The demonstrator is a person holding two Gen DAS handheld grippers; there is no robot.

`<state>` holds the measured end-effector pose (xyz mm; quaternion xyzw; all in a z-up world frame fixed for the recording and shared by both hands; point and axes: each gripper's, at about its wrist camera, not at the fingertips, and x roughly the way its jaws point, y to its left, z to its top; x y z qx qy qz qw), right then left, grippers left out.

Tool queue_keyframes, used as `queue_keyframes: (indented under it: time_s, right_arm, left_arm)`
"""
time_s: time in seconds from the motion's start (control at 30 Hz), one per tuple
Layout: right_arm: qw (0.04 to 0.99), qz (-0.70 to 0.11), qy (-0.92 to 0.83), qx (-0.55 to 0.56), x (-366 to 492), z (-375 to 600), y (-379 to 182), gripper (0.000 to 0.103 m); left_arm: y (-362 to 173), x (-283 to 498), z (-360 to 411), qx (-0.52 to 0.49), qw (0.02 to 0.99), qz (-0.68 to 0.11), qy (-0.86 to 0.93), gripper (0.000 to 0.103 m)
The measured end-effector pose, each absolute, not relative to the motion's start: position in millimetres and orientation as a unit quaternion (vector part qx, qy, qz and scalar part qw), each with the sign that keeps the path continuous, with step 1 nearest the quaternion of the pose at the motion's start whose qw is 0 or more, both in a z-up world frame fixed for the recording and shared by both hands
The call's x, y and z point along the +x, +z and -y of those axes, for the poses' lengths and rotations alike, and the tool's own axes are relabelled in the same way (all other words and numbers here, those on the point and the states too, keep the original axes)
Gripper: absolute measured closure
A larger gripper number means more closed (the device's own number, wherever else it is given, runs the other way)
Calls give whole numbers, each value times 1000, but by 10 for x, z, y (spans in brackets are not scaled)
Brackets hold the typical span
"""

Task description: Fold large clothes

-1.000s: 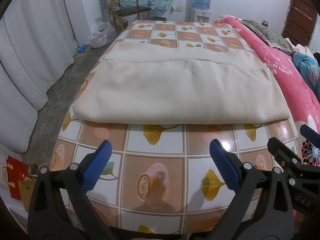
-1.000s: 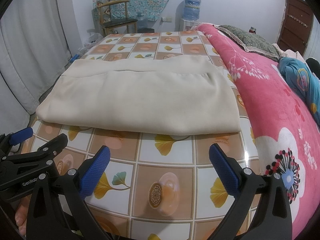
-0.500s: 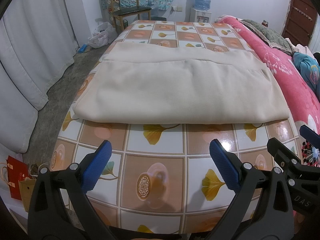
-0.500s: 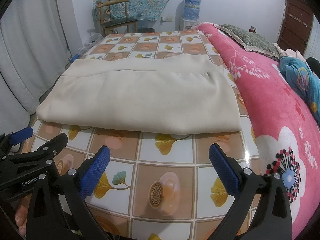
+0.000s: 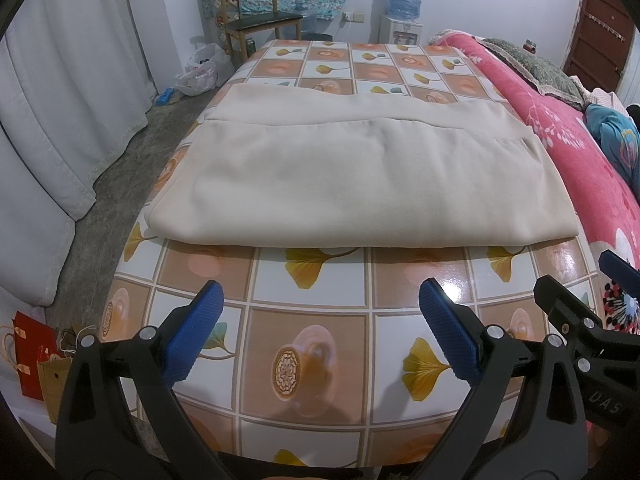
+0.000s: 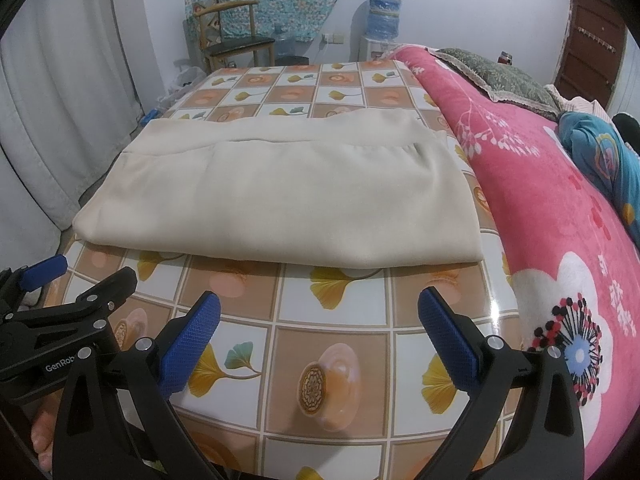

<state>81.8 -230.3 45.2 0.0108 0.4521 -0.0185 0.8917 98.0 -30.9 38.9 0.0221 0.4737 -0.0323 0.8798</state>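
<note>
Ahead, folded cream garment (image 5: 360, 184) beyond both gaping claws, untouched

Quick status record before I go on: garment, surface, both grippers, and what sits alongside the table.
garment: beige cloth, lying flat and folded over, upper layer stopping short of the far edge
surface: table with tiled leaf-pattern cover
left gripper: open, empty, short of the cloth's near edge
right gripper: open, empty, also short of the cloth
beside table: pink floral blanket on the right
</note>
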Motion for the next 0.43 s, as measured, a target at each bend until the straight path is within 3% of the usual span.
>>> queue_keyframes:
  time_s: [0.43]
  right_arm:
    - [891,-454,-17,11,819,2303,441,7]
  left_arm:
    - [391,981,298,22,880,-473,-32,8]
